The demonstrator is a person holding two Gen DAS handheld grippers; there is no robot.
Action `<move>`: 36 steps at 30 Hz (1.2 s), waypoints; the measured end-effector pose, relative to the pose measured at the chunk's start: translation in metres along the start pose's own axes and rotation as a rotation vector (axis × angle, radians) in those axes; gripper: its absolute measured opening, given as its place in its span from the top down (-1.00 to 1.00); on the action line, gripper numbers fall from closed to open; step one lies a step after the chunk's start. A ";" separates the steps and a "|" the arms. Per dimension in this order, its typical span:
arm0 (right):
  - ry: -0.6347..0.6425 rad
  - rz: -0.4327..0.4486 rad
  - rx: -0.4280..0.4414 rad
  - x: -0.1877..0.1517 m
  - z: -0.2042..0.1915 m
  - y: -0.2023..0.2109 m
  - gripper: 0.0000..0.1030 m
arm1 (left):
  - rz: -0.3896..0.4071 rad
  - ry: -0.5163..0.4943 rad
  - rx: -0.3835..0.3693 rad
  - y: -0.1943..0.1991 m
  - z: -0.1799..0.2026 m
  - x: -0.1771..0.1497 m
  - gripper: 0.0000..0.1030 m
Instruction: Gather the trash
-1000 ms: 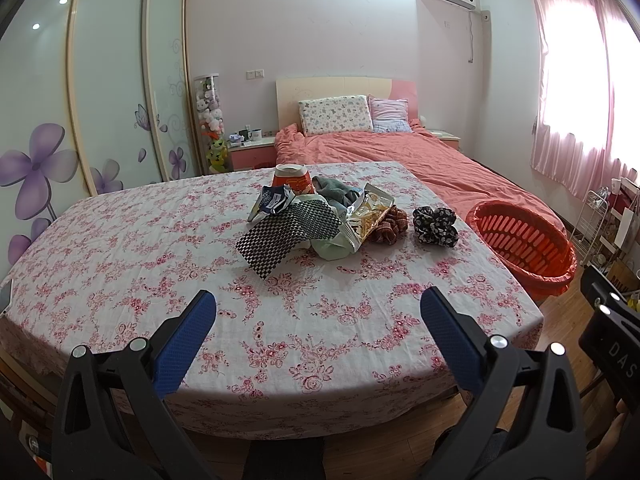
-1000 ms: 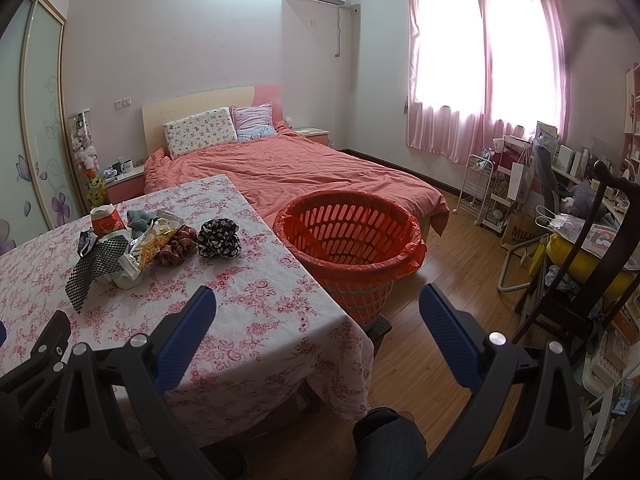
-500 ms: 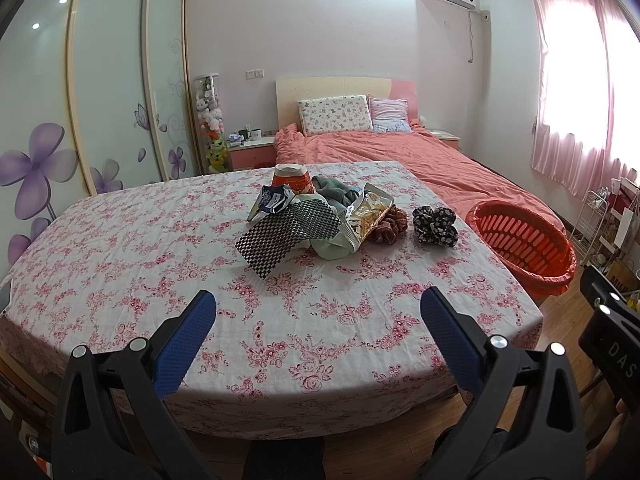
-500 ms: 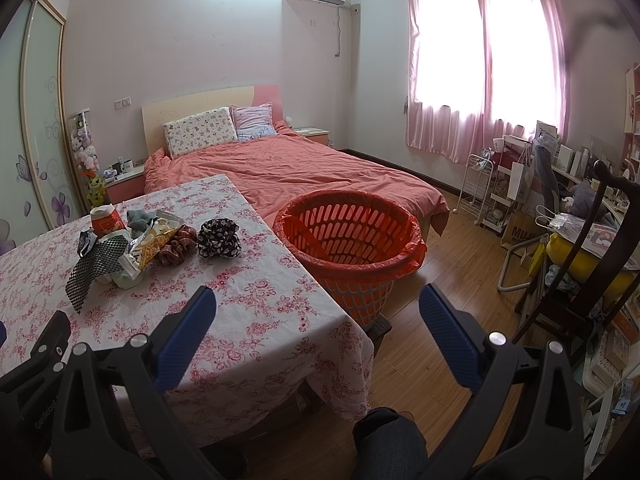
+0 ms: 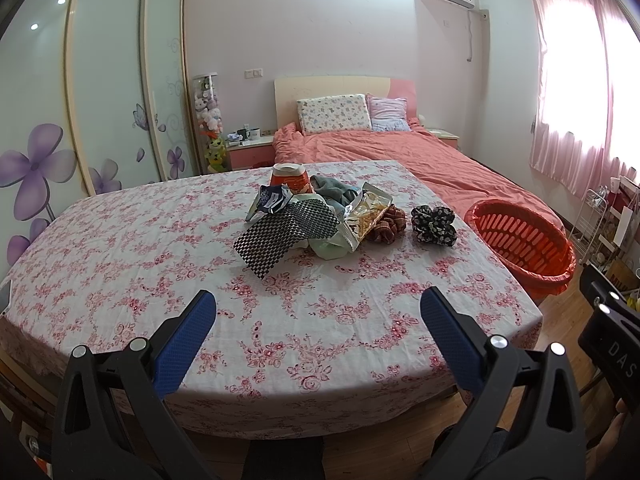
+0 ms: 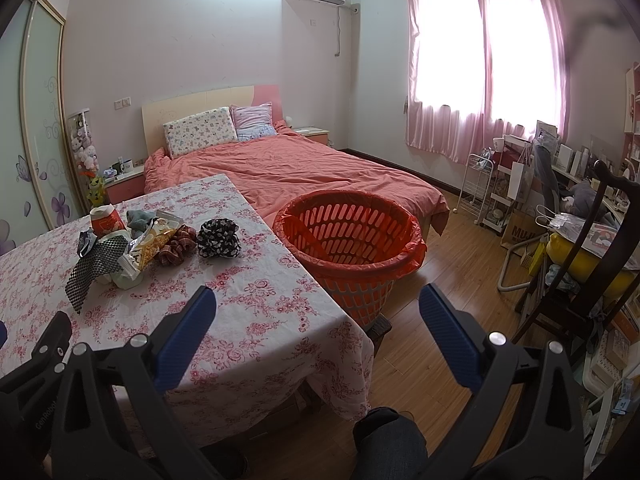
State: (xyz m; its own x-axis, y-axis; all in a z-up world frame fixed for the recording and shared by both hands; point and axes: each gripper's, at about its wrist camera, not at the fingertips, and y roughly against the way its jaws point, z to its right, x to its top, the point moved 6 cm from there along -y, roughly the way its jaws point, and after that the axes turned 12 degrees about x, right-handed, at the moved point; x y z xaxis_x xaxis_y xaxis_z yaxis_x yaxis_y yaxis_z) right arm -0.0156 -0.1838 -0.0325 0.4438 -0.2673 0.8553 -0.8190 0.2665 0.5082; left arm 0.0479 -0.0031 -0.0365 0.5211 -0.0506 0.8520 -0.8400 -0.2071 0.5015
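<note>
A heap of litter lies mid-table: a black-and-white checkered wrapper (image 5: 286,234) (image 6: 96,268), a yellow snack bag (image 5: 366,216) (image 6: 154,246), a blue-silver packet (image 5: 272,200), a red cup (image 5: 289,176) (image 6: 105,220), a pale green bag (image 5: 330,248), and a grey-blue cloth (image 5: 334,191). Two fabric scrunchies, brown (image 5: 386,226) and black floral (image 5: 434,224) (image 6: 219,238), lie to its right. An orange basket (image 5: 524,246) (image 6: 352,248) with a red liner stands beside the table's right edge. My left gripper (image 5: 318,312) is open over the near table edge. My right gripper (image 6: 316,310) is open above the table corner.
The table (image 5: 120,264) wears a pink floral cloth. A bed (image 6: 304,172) with a coral cover is behind it, with a sliding wardrobe (image 5: 100,92) at left. Right of the basket is bare wooden floor (image 6: 452,272), a dark chair (image 6: 592,256), and cluttered shelves. A person's knee (image 6: 388,440) shows below.
</note>
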 end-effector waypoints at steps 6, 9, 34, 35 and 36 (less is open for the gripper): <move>0.000 0.000 -0.001 0.001 0.000 -0.001 -0.93 | -0.001 -0.001 0.001 0.000 0.001 -0.001 -0.96; 0.002 -0.004 -0.006 0.001 0.000 -0.003 -0.93 | -0.007 0.003 -0.001 -0.001 0.002 -0.002 -0.96; 0.010 -0.180 0.162 0.025 -0.050 -0.174 -0.93 | -0.173 0.121 0.076 -0.133 -0.056 0.021 -0.96; 0.003 -0.195 0.176 0.026 -0.054 -0.186 -0.92 | -0.174 0.119 0.070 -0.137 -0.055 0.023 -0.96; -0.013 -0.215 0.210 0.028 -0.059 -0.199 -0.91 | -0.172 0.118 0.061 -0.140 -0.053 0.025 -0.96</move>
State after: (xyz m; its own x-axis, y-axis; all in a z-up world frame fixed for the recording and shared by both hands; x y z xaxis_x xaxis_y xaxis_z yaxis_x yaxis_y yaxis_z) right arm 0.1811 -0.1898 -0.1040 0.6118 -0.3094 0.7280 -0.7643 0.0056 0.6448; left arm 0.1709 0.0766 -0.0772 0.6320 0.1043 0.7679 -0.7276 -0.2613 0.6343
